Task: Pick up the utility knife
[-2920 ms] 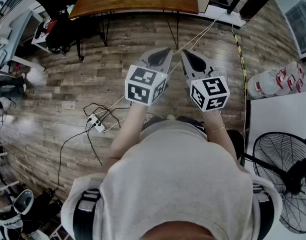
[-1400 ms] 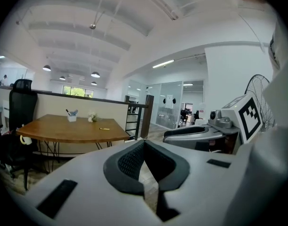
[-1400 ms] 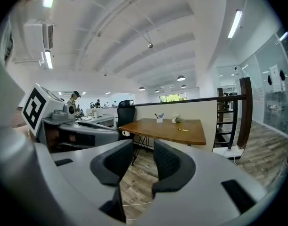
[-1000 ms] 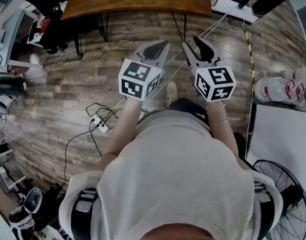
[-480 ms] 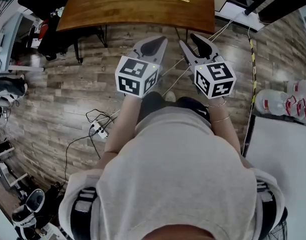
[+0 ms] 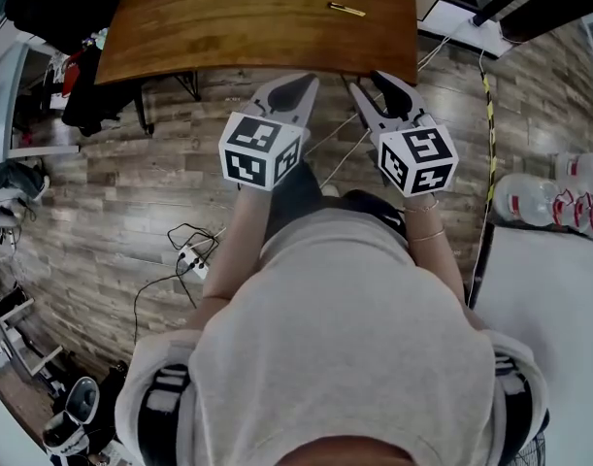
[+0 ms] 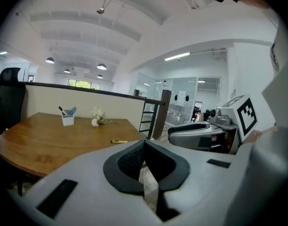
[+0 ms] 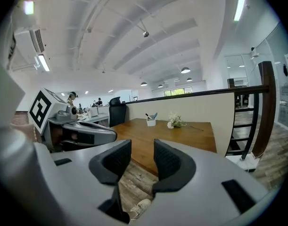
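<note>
The utility knife (image 6: 346, 9) is a slim yellow tool lying on the brown wooden table (image 6: 228, 17) near its far right part; in the left gripper view the utility knife (image 7: 119, 141) lies on the table (image 7: 49, 142) ahead of the jaws. Both grippers are held out in front of the person, short of the table's near edge, well apart from the knife. My left gripper (image 6: 294, 87) (image 7: 144, 146) is shut, pads touching, holding nothing. My right gripper (image 6: 378, 85) (image 8: 142, 153) stands open with an empty gap; past it lies the table (image 8: 181, 135).
A white pen cup (image 7: 67, 119) and small flowers (image 7: 95, 119) stand at the table's far side. A power strip with cables (image 6: 191, 260) lies on the wood floor at the left. Water bottles (image 6: 558, 187) and a white surface (image 6: 558, 299) are at the right. A dark stair railing (image 8: 266, 107) rises beyond the table.
The person has stepped toward the table, so its edge has come down close to the gripper tips. Both grippers keep their pose and their jaws have not changed.
</note>
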`<control>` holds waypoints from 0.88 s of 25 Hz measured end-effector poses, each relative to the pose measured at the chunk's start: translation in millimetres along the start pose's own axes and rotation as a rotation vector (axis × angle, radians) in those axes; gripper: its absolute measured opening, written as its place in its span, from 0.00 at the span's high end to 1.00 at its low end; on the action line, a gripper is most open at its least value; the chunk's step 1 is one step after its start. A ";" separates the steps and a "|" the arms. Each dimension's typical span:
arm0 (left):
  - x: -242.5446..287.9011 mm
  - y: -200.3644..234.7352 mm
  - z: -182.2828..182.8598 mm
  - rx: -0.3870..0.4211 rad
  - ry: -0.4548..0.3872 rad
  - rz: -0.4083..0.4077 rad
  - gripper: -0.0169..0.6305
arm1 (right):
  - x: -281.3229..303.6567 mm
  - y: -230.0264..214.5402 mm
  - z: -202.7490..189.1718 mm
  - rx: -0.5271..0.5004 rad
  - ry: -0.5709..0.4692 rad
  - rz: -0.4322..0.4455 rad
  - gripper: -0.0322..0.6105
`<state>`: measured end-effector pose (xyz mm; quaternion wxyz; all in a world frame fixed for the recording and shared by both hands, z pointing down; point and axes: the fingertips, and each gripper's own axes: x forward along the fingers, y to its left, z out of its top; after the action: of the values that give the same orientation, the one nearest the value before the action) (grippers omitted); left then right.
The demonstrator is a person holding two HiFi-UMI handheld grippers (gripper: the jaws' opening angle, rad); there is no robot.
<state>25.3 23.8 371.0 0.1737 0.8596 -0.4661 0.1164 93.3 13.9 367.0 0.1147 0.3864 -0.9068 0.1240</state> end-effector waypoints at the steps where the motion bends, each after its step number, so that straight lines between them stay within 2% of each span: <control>1: 7.6 8.4 2.9 -0.002 0.002 -0.006 0.96 | 8.4 -5.8 1.7 0.004 0.001 -0.008 0.71; 6: 49.3 49.0 18.1 0.014 0.012 -0.058 0.96 | 57.8 -35.7 10.8 0.022 -0.006 -0.059 0.71; 12: 98.5 113.3 48.2 0.033 0.054 -0.134 0.96 | 133.7 -64.1 45.0 0.030 -0.004 -0.120 0.71; 22: 160.0 177.2 73.3 0.073 0.093 -0.259 0.96 | 218.4 -107.5 63.2 0.060 0.018 -0.202 0.72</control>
<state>-35.0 -217.3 395.7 0.1775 0.9119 -0.3384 0.1495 17.1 -224.9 388.4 0.1229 0.4780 -0.8580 0.1422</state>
